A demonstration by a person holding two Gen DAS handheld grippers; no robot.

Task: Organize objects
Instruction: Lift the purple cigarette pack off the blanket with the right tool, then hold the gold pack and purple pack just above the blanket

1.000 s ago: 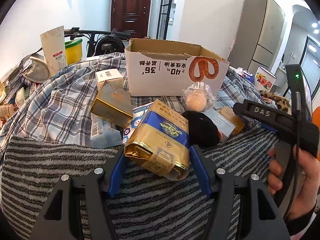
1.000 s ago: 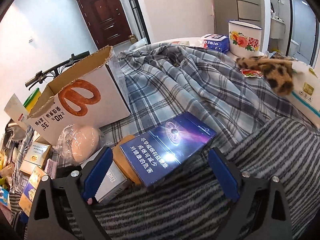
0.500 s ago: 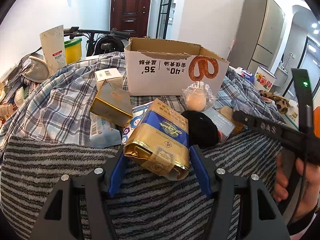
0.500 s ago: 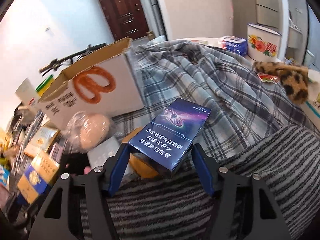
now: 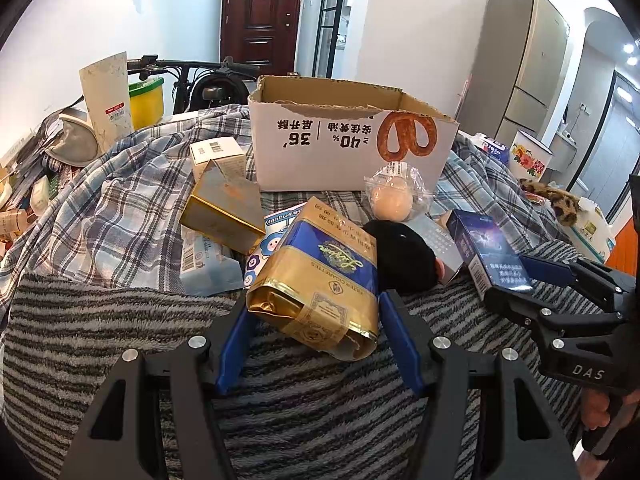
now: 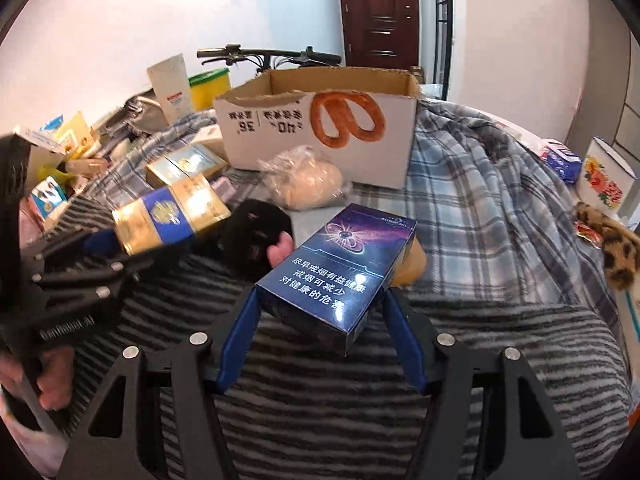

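Blue fingers (image 5: 236, 344) of the left gripper (image 5: 314, 312) stand about half open and clamp the gold-and-blue carton (image 5: 320, 276) by its long sides, its crumpled foil end toward the camera, lifted over the striped grey blanket (image 5: 120, 320). The right gripper (image 6: 320, 312), likewise half spread, pinches the dark blue cigarette carton (image 6: 340, 272) between its pads, tilted above the same blanket's near edge; its grip looks firm, though the far pad is partly hidden. Just beyond both cartons lies a black plush toy (image 5: 404, 256), then a bagged pale ball (image 5: 392, 200) against the front wall of the open cardboard box (image 5: 352, 152), which sits on the plaid cloth (image 5: 120, 200). A gold box (image 5: 224, 208) rests left of it. A person's hand (image 6: 52, 376) grips the left tool's handle.
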